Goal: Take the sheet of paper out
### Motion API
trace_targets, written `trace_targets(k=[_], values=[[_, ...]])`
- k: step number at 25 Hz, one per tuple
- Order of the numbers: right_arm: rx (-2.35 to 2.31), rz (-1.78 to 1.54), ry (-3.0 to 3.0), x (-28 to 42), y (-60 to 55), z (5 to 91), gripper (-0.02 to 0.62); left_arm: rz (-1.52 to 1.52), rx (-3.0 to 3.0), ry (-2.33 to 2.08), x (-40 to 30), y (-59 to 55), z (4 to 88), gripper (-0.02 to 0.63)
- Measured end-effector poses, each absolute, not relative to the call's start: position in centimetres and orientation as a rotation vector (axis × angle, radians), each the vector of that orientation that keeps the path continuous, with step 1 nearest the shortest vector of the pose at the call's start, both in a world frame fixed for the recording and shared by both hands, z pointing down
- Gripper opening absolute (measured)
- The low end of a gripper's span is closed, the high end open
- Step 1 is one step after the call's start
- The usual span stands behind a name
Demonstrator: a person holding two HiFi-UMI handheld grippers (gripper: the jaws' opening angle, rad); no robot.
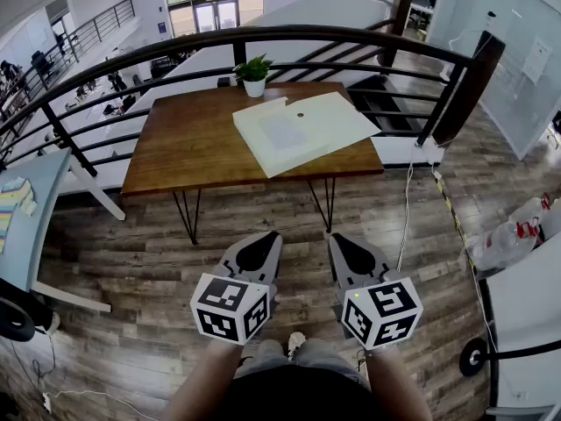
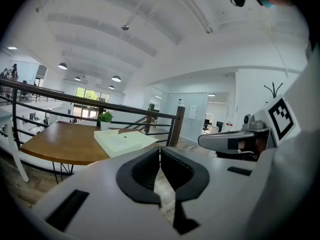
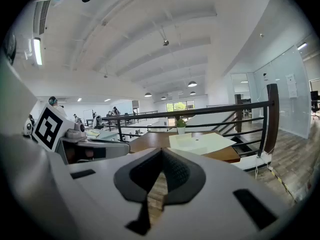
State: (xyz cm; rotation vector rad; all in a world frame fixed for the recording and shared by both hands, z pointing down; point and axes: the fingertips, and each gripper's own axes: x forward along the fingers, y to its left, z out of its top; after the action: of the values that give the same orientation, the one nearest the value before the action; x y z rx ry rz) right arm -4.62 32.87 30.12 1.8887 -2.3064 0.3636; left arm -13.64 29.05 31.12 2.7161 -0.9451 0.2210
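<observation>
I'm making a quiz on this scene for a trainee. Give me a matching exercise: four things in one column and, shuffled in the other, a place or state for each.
1 potted plant
2 pale folder
3 right gripper
4 railing

A jaws together, nothing between them
B lying flat on the table
C curving behind the table
D standing at the table's far edge

Pairs: 1-D, 2-B, 3-A, 4-C

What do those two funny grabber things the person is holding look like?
The left gripper and the right gripper are both smooth light-grey shells that narrow to a point. Inside the jaws are black textured pads. Each gripper carries a white cube printed with black square markers.
</observation>
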Motion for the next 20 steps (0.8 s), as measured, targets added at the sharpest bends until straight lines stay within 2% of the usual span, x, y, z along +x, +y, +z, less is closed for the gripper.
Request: trace_targets(k=[20], values=[[1.811,0.380,-2.386,-3.5,33.2,31.1,0.025,0.189,2.671,-0.961,-11.9,29.0,32.2,0.021]])
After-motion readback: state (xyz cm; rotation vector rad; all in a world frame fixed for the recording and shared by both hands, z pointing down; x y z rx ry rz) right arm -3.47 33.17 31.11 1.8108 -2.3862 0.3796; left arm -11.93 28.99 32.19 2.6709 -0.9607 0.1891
